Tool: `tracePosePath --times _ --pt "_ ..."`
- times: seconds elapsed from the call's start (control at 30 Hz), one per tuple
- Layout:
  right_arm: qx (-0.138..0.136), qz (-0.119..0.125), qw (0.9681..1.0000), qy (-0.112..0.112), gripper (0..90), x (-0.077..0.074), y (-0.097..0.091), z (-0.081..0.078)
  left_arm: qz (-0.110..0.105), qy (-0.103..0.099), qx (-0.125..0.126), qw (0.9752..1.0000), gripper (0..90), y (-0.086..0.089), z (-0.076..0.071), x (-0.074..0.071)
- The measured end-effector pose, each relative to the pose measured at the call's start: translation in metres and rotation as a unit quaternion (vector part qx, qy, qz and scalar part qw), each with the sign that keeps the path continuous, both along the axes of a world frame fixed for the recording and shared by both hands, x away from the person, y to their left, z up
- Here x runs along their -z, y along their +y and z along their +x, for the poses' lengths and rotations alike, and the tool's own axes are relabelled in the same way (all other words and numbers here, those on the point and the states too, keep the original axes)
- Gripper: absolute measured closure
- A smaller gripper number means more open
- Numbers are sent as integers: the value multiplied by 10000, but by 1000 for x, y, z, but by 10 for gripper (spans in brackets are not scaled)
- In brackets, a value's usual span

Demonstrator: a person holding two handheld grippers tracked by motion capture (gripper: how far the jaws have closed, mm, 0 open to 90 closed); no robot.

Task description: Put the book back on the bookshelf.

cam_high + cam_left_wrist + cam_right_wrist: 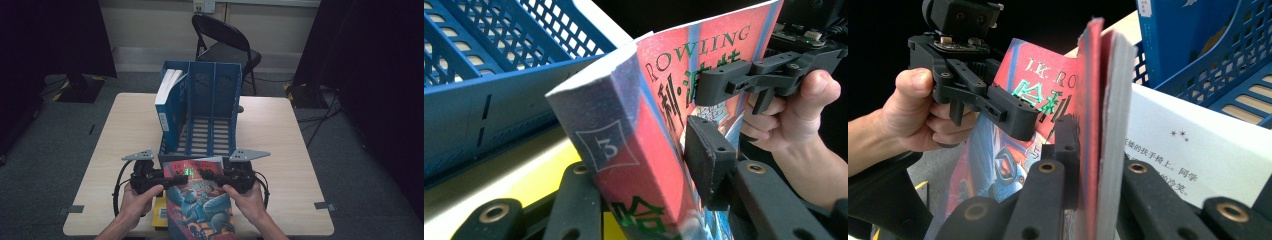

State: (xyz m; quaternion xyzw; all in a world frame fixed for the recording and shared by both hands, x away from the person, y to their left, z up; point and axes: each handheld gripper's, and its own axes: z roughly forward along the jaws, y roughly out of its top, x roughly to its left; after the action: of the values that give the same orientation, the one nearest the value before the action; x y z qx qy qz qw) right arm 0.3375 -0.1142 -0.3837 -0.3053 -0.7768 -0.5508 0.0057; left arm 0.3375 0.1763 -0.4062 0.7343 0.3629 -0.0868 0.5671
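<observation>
A red paperback (200, 205) with a "3" on its spine (624, 135) is held tilted above the table's near edge, between both hands. My left gripper (170, 177) (639, 165) grips the spine side, one pad flat on the front cover. The right gripper (210, 176) (1093, 150) clamps the opposite, page-edge side (1098, 100), with one jaw on the cover and the other behind the page block. A loose printed page (1188, 150) splays out behind. Each gripper view also takes in the other gripper on the cover (744, 80) (998, 105).
A blue three-slot file rack (202, 100) (484, 75) (1228, 70) stands mid-table just beyond the book, with a blue-and-white book (167, 107) (1178, 35) upright in its left slot. A yellow book (161, 212) (539, 185) lies under the left hand. A folding chair (225, 42) stands behind the table (280, 145).
</observation>
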Motion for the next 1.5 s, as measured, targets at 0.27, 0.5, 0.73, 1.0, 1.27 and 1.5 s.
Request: tracePosePath --times 0.27,0.5,0.73,1.0,1.27,1.5 --pt "64 34 9999 -76 847 -6 -2 1 181 -176 -44 9997 651 -4 2 -11" --pt "97 87 9998 -152 847 -13 -3 2 55 -262 -21 9996 671 -4 5 -18" --pt "141 198 9993 -296 847 -25 -5 3 -16 -472 -42 9989 688 -5 8 -34" --pt "233 305 9984 -421 847 -39 -10 6 -84 -699 -78 9975 696 -9 12 -48" --pt "275 415 9968 -628 849 -52 -8 7 -199 -986 -110 9949 712 -6 13 -64" --pt "271 382 9950 -886 849 -67 -5 3 -345 -1224 -98 9918 734 -4 13 -76"
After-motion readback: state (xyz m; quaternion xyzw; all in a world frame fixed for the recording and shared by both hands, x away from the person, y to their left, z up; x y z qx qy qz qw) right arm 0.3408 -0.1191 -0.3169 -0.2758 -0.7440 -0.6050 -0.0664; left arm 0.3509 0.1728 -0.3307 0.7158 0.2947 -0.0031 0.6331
